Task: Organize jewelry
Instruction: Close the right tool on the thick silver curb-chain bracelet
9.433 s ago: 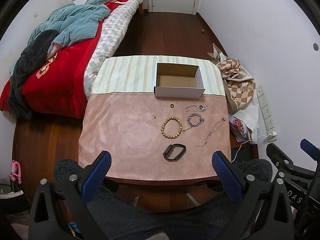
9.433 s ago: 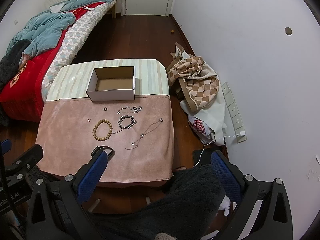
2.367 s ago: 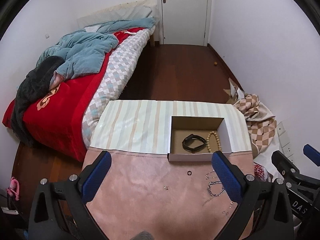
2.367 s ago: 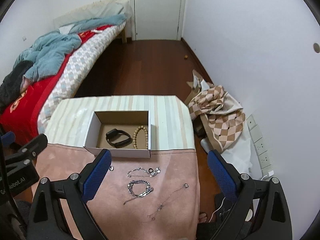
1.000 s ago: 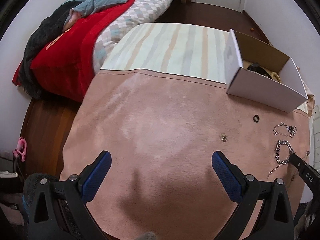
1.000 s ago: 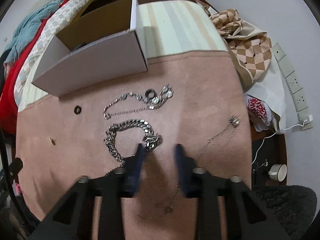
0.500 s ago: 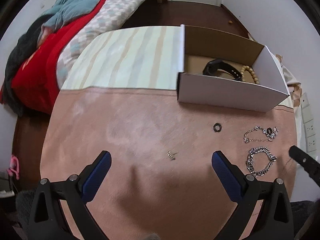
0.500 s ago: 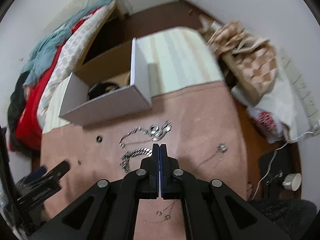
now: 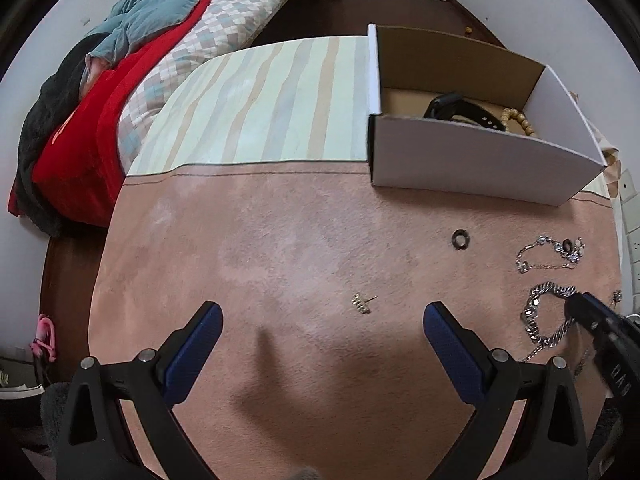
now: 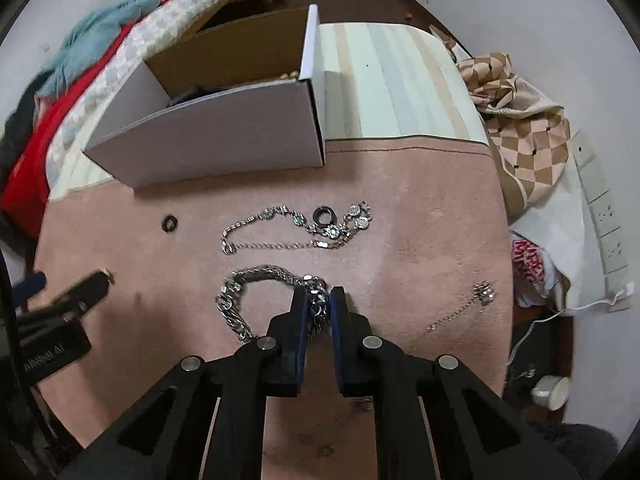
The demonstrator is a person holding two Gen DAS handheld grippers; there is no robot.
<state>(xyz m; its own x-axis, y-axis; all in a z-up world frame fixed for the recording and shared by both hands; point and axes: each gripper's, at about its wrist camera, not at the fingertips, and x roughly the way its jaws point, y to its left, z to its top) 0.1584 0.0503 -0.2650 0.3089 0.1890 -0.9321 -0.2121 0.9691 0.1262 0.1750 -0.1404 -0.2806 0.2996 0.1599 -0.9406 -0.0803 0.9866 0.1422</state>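
Observation:
My right gripper points down at the pink cloth with a thick silver chain bracelet caught between its blue pads; its jaws are opening slightly, and the pads still touch the links. In the left wrist view its tip rests on that chain. The left gripper hangs open over the cloth, a small gold stud just ahead of it. A black ring and a thin stone-set bracelet lie nearby. The white box holds a black band and wooden beads.
A fine necklace lies at the cloth's right side. Striped cloth covers the far half of the table. A bed with red and teal covers stands to the left; a checked bag and wall sockets are on the right.
The right gripper has dropped from above the chain bracelet onto it and now has its links between the pads. The left gripper has sunk closer to the stud.

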